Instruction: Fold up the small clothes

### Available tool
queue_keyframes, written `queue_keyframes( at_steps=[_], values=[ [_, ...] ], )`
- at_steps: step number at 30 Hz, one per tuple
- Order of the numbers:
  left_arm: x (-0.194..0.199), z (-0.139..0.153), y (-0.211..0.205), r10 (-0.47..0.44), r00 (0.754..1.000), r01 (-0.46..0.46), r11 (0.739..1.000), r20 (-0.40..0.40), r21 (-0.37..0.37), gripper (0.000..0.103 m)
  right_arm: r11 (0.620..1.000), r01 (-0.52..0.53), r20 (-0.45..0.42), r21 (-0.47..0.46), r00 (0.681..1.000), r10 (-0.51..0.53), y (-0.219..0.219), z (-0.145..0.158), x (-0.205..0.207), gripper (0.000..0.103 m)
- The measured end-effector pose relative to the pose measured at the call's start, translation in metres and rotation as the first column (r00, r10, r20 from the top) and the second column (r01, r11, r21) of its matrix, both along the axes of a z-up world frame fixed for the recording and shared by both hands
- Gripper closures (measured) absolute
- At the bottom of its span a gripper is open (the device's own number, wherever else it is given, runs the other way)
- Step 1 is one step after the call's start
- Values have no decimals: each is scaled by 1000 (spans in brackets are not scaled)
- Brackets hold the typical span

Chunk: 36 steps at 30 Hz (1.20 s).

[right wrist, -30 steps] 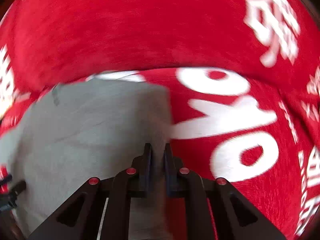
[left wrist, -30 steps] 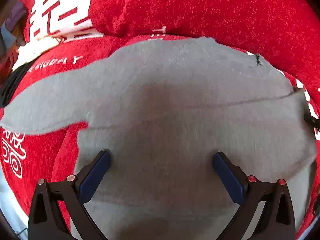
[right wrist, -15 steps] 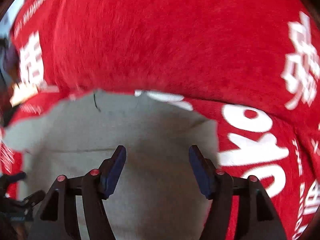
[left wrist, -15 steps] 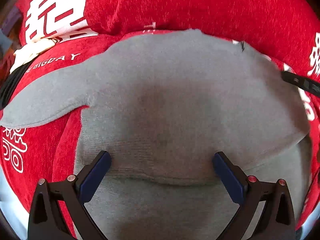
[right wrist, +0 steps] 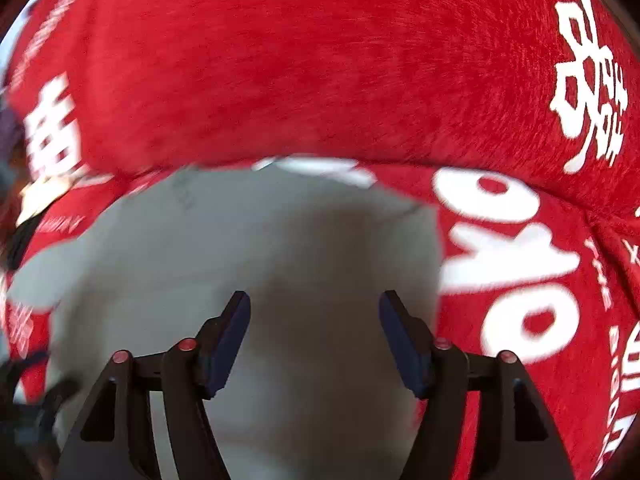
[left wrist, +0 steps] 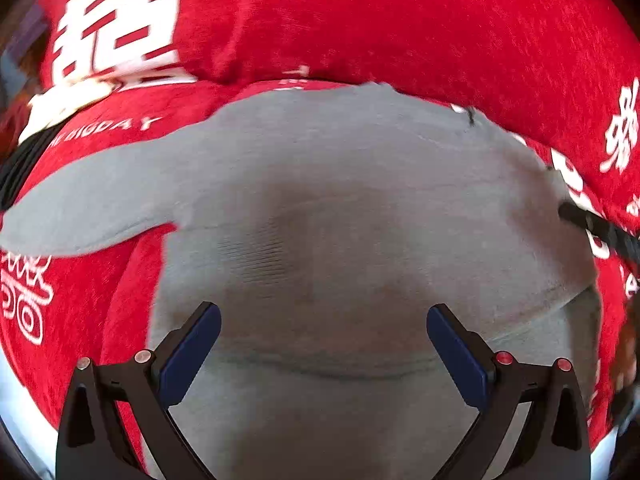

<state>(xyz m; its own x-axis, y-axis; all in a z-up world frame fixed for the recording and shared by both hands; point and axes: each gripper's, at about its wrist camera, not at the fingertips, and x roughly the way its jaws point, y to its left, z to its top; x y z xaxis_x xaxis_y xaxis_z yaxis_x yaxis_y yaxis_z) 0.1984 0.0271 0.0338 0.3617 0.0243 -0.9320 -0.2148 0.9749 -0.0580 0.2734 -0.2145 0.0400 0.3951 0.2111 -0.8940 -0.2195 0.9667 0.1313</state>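
A small grey knit garment lies flat on a red cover with white print, one sleeve stretched to the left and its right part folded over the body. My left gripper hovers over the garment's lower middle, open, with nothing between its blue pads. In the right wrist view the same grey garment fills the lower left. My right gripper hangs above the garment's right side, its jaws opening, no cloth between the pads. A black part of the right gripper shows at the right edge of the left wrist view.
The red cover rises into a cushion-like back behind the garment. A pale cloth and something dark lie at the far left. Red surface with large white letters lies to the right of the garment.
My right gripper let go of the garment's right edge, opened and drew back leftward over the cloth. The fold now lies on the body. The left gripper stayed open and barely moved.
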Motion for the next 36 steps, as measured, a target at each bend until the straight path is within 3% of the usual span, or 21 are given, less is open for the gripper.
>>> queue_keyframes(
  at_steps=[3, 6, 7, 10, 14, 17, 19, 21, 23, 25, 26, 29, 32, 36],
  values=[
    [3, -16, -4, -7, 999, 8, 1000, -42, 26, 0, 997, -43, -4, -61, 999, 43, 11, -9, -37, 28],
    [-9, -13, -2, -19, 1000, 20, 999, -13, 44, 0, 995, -44, -9, -95, 999, 44, -4, -21, -62, 29],
    [-15, -11, 2, -18, 1000, 18, 999, -7, 44, 0, 994, -56, 39, -90, 997, 59, -8, -17, -72, 29],
    [-25, -5, 14, 16, 1000, -16, 999, -8, 45, 0, 991, -48, 9, -128, 999, 50, -17, -5, -78, 26],
    [-36, 1, 22, 60, 998, -60, 998, 7, 2, 0, 995, -14, 53, -96, 998, 19, -17, 22, -81, 26],
    [-45, 0, 21, 45, 999, -44, 999, 17, -24, 0, 996, -49, 45, -79, 998, 52, 10, 29, -77, 26],
    [-44, -16, 26, 61, 997, -63, 998, -43, -27, 0, 996, -74, 27, -50, 997, 75, 34, 26, -71, 25],
    [-50, -16, 28, 49, 999, -49, 999, -8, 5, 0, 995, -89, -26, -34, 996, 88, 55, 9, -62, 25],
    [-55, -13, 30, 33, 999, -33, 999, -29, -3, 0, 991, -101, -97, -85, 991, 93, 70, -16, -56, 22],
    [-65, -6, 38, 35, 999, -36, 999, -11, -11, 0, 979, -104, -35, -173, 994, 99, 85, -17, -61, 21],
    [-69, -2, 44, 43, 999, -43, 999, 3, -16, 0, 976, -102, -58, -191, 994, 93, 91, -15, -61, 21],
    [-80, -2, 83, 126, 992, -125, 991, 17, -56, 0, 988, -99, -62, -120, 994, 92, 96, -1, -74, 21],
    [-82, -15, 144, 300, 954, -299, 949, -11, -95, 0, 984, -109, -48, -141, 994, 103, 107, 4, -90, 21],
    [-97, -16, 230, 512, 859, -498, 841, 14, -210, 0, 968, -140, -55, -210, 990, 131, 123, -5, -100, 21]
  ],
)
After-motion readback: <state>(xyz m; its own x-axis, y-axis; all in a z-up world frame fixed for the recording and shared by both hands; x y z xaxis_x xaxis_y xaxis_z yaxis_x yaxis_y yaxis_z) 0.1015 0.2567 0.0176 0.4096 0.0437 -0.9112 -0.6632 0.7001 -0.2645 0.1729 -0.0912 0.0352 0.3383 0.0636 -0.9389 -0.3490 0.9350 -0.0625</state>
